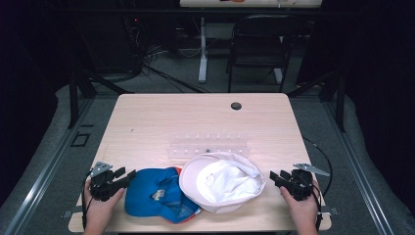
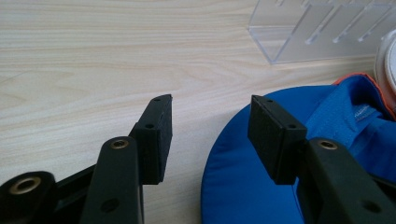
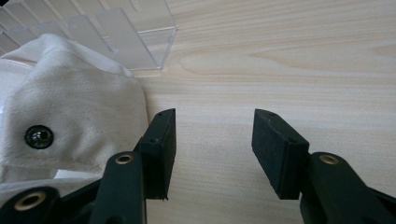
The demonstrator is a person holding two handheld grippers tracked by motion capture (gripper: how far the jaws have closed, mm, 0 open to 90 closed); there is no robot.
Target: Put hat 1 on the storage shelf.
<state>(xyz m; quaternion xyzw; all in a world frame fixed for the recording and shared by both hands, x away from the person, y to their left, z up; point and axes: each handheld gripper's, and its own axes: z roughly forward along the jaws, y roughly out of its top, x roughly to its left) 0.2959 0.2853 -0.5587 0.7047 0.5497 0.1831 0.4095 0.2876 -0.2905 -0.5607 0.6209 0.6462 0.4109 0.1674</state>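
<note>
The fingers (image 2: 161, 135) of the left gripper (image 1: 113, 179) are seen spread apart with nothing between them; one finger hangs over bare wood, the other over the edge of the blue cap (image 2: 261, 182). The fingers (image 3: 163, 140) of the right gripper (image 1: 284, 179) are likewise held apart and empty, just beside the white hat (image 3: 70, 116), which lies off their left side in the right gripper view. On the near part of the counter (image 1: 147, 122) the blue cap (image 1: 156, 193) and the white hat (image 1: 222, 181) are laid side by side, touching, the hat overlapping the cap's edge. A clear rack (image 1: 208, 146) is set just behind them. Each gripper is judged nearest its own piece: blue cap inward of the left, white hat inward of the right
</note>
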